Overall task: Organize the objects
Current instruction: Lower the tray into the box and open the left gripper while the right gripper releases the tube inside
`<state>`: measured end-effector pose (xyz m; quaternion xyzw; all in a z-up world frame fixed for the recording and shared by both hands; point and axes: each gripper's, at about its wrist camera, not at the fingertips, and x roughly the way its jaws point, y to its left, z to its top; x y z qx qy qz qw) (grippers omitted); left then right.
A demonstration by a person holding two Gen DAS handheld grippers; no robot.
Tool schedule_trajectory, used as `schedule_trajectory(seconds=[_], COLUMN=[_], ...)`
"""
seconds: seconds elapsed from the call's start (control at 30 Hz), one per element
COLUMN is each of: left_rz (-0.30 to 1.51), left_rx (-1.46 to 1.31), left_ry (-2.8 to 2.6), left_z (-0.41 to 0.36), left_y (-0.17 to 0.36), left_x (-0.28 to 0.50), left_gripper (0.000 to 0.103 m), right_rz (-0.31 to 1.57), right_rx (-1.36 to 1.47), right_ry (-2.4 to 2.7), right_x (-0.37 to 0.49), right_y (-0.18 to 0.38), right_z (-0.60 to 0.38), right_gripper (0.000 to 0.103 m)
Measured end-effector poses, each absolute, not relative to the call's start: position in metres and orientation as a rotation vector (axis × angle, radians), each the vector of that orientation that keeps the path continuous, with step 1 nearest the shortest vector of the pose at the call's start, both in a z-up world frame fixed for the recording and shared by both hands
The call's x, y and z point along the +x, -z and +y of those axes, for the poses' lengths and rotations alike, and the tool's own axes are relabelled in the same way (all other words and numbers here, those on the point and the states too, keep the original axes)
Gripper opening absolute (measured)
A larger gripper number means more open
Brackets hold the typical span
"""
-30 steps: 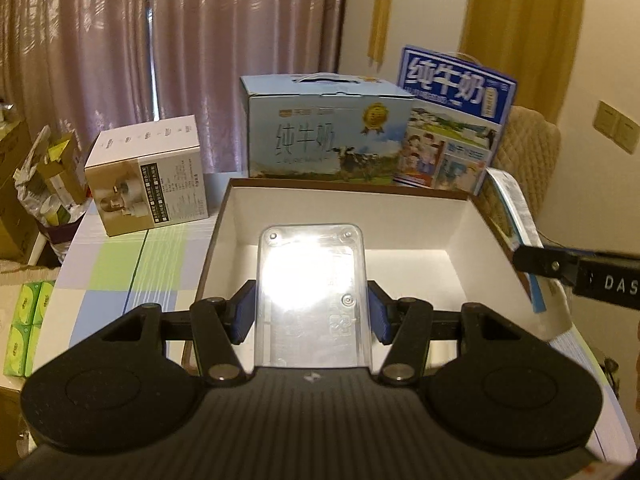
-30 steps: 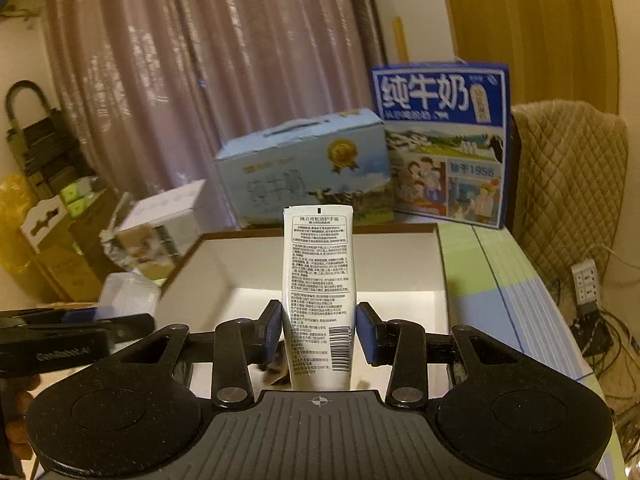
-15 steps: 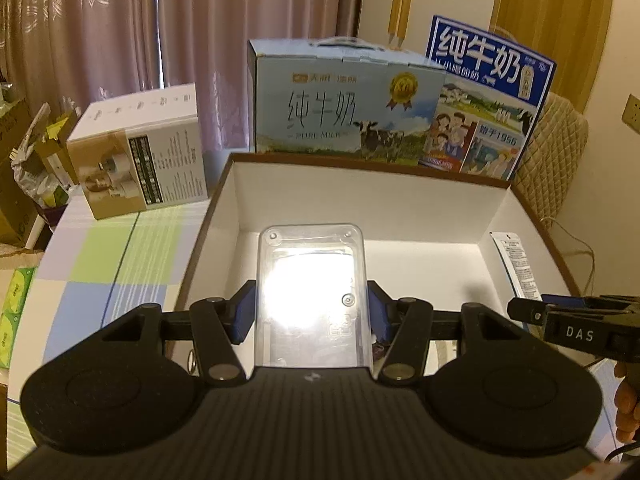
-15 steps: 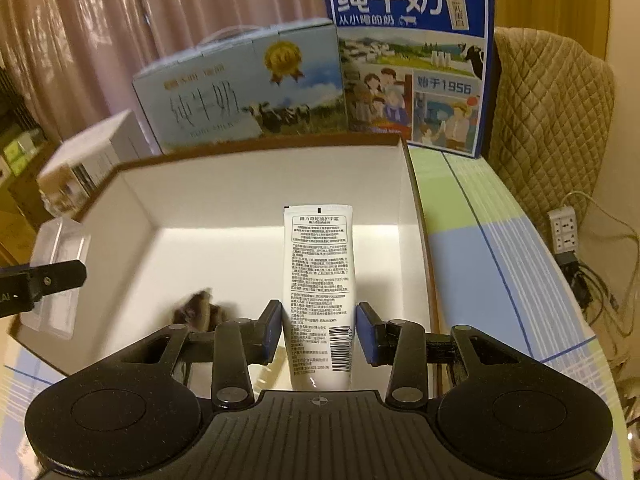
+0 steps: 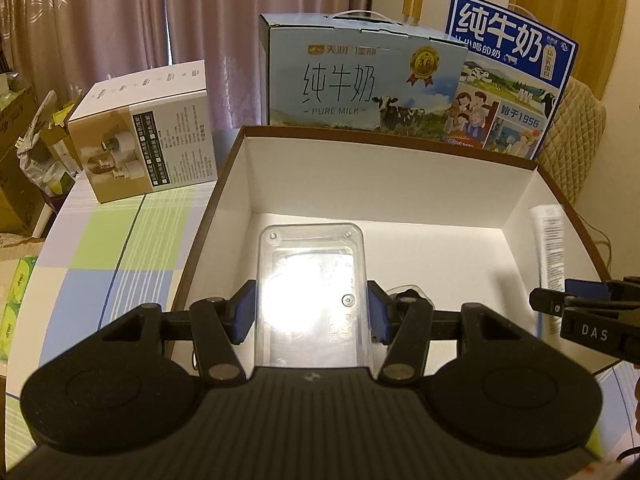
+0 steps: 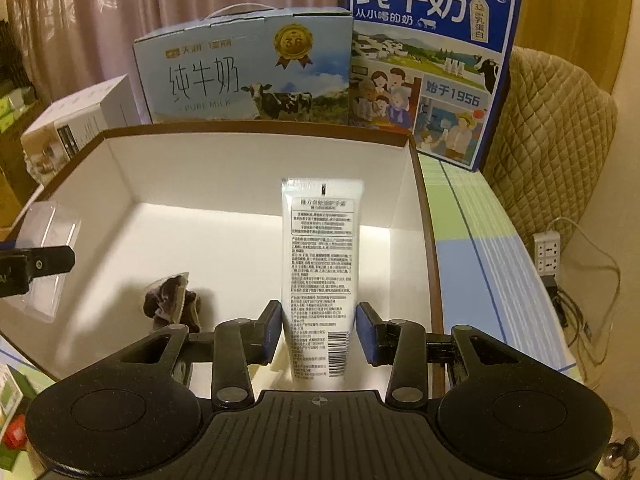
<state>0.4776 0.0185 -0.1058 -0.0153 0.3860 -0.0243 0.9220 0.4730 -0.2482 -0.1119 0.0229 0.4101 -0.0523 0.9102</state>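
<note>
Clear case clamped by left gripper | tube pinched by right gripper | both held over box | neither yet released

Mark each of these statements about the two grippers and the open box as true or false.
1. The left gripper grips a clear plastic case. True.
2. The right gripper is empty. False: a white printed tube stands between its fingers.
3. A dark crumpled packet lies inside the white-lined open box. True.
4. Both milk cartons stand inside the open box. False: the pale blue milk carton and the dark blue milk carton stand behind it.
</note>
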Motion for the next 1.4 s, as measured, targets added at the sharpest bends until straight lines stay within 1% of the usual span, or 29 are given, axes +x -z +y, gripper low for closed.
schedule_trajectory(seconds=[0.4, 0.5, 0.57, 0.67, 0.97, 1.03, 1.07, 1.1, 1.4], left_rz=[0.809, 0.81, 0.813, 0.816, 0.825, 0.821, 0.818, 0.816, 0.819], left_rx=[-0.018, -0.014, -0.016, -0.016, -0.021, -0.019, -0.02, -0.023, -0.027], left_ry=[0.064, 0.066, 0.067, 0.065, 0.069, 0.069, 0.068, 0.066, 0.06], left_z=[0.014, 0.013, 0.013, 0.013, 0.013, 0.013, 0.014, 0.014, 0.016], left_y=[0.111, 0.112, 0.113, 0.113, 0.115, 0.115, 0.115, 0.114, 0.115], left_x=[0.478, 0.478, 0.479, 0.479, 0.48, 0.48, 0.479, 0.479, 0.48], left_gripper=[0.052, 0.052, 0.052, 0.052, 0.052, 0.055, 0.062, 0.067, 0.068], right_rz=[0.823, 0.8, 0.786, 0.772, 0.762, 0.764, 0.765, 0.765, 0.764], right_rx=[0.031, 0.049, 0.07, 0.101, 0.123, 0.119, 0.119, 0.12, 0.125], right_ry=[0.134, 0.15, 0.143, 0.134, 0.111, 0.108, 0.108, 0.108, 0.106], right_x=[0.473, 0.473, 0.472, 0.471, 0.469, 0.469, 0.469, 0.469, 0.467], right_y=[0.112, 0.111, 0.108, 0.104, 0.098, 0.098, 0.099, 0.099, 0.097], right_z=[-0.251, -0.255, -0.258, -0.261, -0.258, -0.257, -0.257, -0.257, -0.258], right_gripper=[0.037, 0.039, 0.043, 0.047, 0.051, 0.051, 0.051, 0.051, 0.055])
